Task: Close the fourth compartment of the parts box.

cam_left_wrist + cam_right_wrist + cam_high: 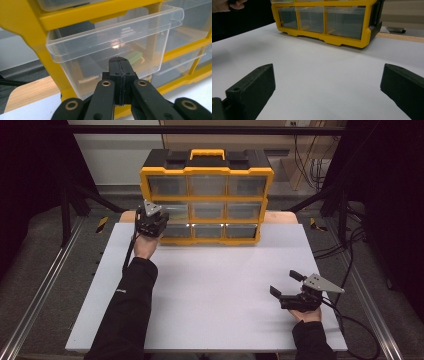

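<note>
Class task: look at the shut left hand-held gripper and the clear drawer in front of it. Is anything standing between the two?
Nothing visible does. The left hand-held gripper, jaws shut, sits right at the front wall of the clear drawer, which is pulled partly out of the yellow organizer. Whether the tips touch the wall cannot be told.

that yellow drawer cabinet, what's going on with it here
A person is working at a yellow drawer cabinet standing at the far edge of a white table. The left gripper, jaws shut, is right up against a clear plastic drawer on the cabinet's left side, which sits partly pulled out; whether the tips touch it is hard to tell. Something green lies inside that drawer. The right gripper rests low over the near right of the table, jaws open and holding nothing.
</note>
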`<act>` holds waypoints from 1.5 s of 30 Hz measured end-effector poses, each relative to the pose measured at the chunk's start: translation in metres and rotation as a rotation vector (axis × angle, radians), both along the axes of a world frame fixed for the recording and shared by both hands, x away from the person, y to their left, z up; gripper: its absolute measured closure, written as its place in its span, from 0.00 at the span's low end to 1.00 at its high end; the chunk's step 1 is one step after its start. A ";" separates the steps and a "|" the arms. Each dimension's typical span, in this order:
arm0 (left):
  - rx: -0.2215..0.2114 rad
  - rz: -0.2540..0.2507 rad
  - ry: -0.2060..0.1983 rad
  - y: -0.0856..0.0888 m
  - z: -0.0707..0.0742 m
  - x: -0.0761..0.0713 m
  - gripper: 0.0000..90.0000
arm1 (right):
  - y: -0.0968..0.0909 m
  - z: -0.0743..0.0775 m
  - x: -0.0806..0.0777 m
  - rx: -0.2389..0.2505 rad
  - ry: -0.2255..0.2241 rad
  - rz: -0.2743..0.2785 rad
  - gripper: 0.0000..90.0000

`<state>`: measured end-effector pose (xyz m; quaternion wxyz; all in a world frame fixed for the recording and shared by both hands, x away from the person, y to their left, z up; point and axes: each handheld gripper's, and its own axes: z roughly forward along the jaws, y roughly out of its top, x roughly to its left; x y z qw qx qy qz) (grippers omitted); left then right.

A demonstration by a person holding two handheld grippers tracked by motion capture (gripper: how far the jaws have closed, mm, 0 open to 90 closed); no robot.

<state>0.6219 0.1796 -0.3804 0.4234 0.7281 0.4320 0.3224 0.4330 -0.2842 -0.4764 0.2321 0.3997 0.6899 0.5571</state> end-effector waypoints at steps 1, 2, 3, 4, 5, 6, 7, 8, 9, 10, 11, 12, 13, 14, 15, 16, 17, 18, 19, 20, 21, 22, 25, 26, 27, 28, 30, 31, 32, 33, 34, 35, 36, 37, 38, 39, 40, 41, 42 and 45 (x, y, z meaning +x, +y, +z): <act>0.001 0.001 -0.001 0.000 0.000 0.000 1.00 | 0.000 0.000 0.000 0.002 0.002 0.000 0.00; 0.004 0.000 0.001 -0.001 0.000 0.001 1.00 | 0.000 0.000 0.000 0.000 0.000 0.001 0.00; 0.002 0.002 0.001 -0.001 0.000 0.001 1.00 | 0.000 0.000 0.000 0.002 0.001 0.000 0.00; 0.000 0.003 0.001 -0.001 0.000 0.002 1.00 | 0.000 0.000 0.000 0.001 0.002 0.000 0.00; 0.002 0.004 0.001 -0.002 0.000 0.002 1.00 | 0.000 0.000 0.000 0.002 0.002 0.000 0.00; 0.001 0.004 0.001 -0.002 0.000 0.003 1.00 | 0.000 0.000 0.000 0.001 0.001 0.001 0.00; 0.003 0.004 0.001 -0.002 0.000 0.003 1.00 | 0.000 0.000 0.000 0.001 0.000 0.000 0.00; 0.001 0.006 0.001 -0.003 -0.001 0.004 1.00 | -0.001 0.000 0.000 0.000 -0.003 0.003 0.00; 0.002 0.005 0.003 -0.003 -0.001 0.004 1.00 | -0.001 0.000 0.000 0.001 -0.002 0.002 0.00; 0.001 0.005 0.002 -0.003 -0.001 0.005 1.00 | -0.001 0.000 0.000 0.001 0.000 0.001 0.00; 0.001 0.004 0.002 -0.003 -0.002 0.005 1.00 | -0.001 0.000 0.000 0.002 -0.001 0.000 0.00; 0.005 0.004 0.003 -0.003 -0.002 0.005 1.00 | -0.001 0.000 0.000 0.002 -0.001 0.001 0.00; 0.002 0.005 0.004 -0.003 -0.002 0.006 1.00 | -0.001 0.000 0.000 0.002 -0.001 0.000 0.00; 0.000 0.006 0.004 -0.004 -0.003 0.006 1.00 | -0.001 0.000 0.000 0.002 0.000 0.001 0.00; 0.000 0.007 0.004 -0.004 -0.003 0.006 1.00 | -0.001 0.000 0.000 0.002 0.004 0.001 0.00; 0.000 0.007 0.004 -0.004 -0.003 0.007 1.00 | 0.000 0.000 0.000 0.003 0.004 0.001 0.00; 0.000 0.007 0.004 -0.004 -0.003 0.007 1.00 | 0.000 0.000 0.000 0.002 0.003 0.001 0.00; 0.000 0.007 0.002 -0.004 -0.004 0.007 1.00 | -0.001 0.000 0.000 0.002 0.002 0.001 0.00; 0.000 0.007 0.003 -0.004 -0.004 0.008 1.00 | -0.001 0.000 0.000 0.002 0.002 0.001 0.00; -0.004 0.006 0.004 -0.004 -0.004 0.008 1.00 | -0.001 0.000 0.000 0.002 0.003 0.001 0.00; -0.003 0.006 0.005 -0.004 -0.005 0.008 1.00 | -0.001 0.000 0.000 0.001 0.003 0.000 0.00; -0.002 0.006 0.006 -0.005 -0.005 0.008 1.00 | -0.001 0.000 0.000 0.003 0.004 0.001 0.00; -0.004 0.006 0.005 -0.006 -0.006 0.009 1.00 | -0.001 0.000 0.000 0.002 0.005 0.001 0.00; -0.003 0.005 0.005 -0.006 -0.006 0.009 1.00 | -0.001 0.000 0.000 0.002 0.004 0.001 0.00; -0.005 0.004 0.006 -0.006 -0.007 0.010 1.00 | -0.001 0.000 0.000 0.004 0.005 0.001 0.00; -0.003 0.004 0.005 -0.007 -0.007 0.010 1.00 | 0.000 0.000 0.000 0.003 0.005 0.001 0.00; -0.003 0.003 0.006 -0.007 -0.008 0.011 1.00 | -0.001 -0.001 0.000 0.002 0.005 0.000 0.00; -0.003 0.003 0.007 -0.007 -0.008 0.011 1.00 | -0.001 -0.001 0.000 0.002 0.005 0.001 0.00; -0.005 0.003 0.007 -0.007 -0.008 0.011 1.00 | -0.001 -0.001 0.000 0.002 0.005 0.000 0.00; -0.004 0.003 0.007 -0.007 -0.009 0.012 1.00 | -0.001 -0.001 0.000 0.001 0.005 0.001 0.00; -0.004 0.003 0.008 -0.007 -0.009 0.012 1.00 | -0.001 -0.001 0.000 0.002 0.005 0.000 0.00; -0.004 0.003 0.009 -0.007 -0.009 0.012 1.00 | -0.001 -0.001 0.000 0.002 0.005 0.000 0.00; -0.004 0.004 0.010 -0.007 -0.010 0.013 1.00 | -0.001 -0.001 0.001 0.002 0.005 0.000 0.00; -0.005 0.005 0.010 -0.007 -0.010 0.013 1.00 | -0.001 -0.001 0.001 0.002 0.005 -0.001 0.00; -0.005 0.006 0.011 -0.007 -0.010 0.013 1.00 | 0.000 -0.001 0.001 0.003 0.005 0.001 0.00; -0.004 0.006 0.011 -0.007 -0.011 0.014 1.00 | 0.000 -0.001 0.001 0.002 0.004 0.001 0.00; -0.004 0.006 0.012 -0.007 -0.011 0.014 1.00 | 0.000 -0.001 0.001 0.001 0.003 0.001 0.00; -0.005 0.007 0.012 -0.007 -0.012 0.014 1.00 | 0.000 -0.001 0.001 0.002 0.005 0.001 0.00; -0.005 0.008 0.011 -0.007 -0.012 0.015 1.00 | 0.000 -0.001 0.001 0.003 0.005 0.001 0.00; -0.002 0.009 0.011 -0.008 -0.013 0.016 1.00 | 0.000 -0.001 0.001 0.003 0.005 0.001 0.00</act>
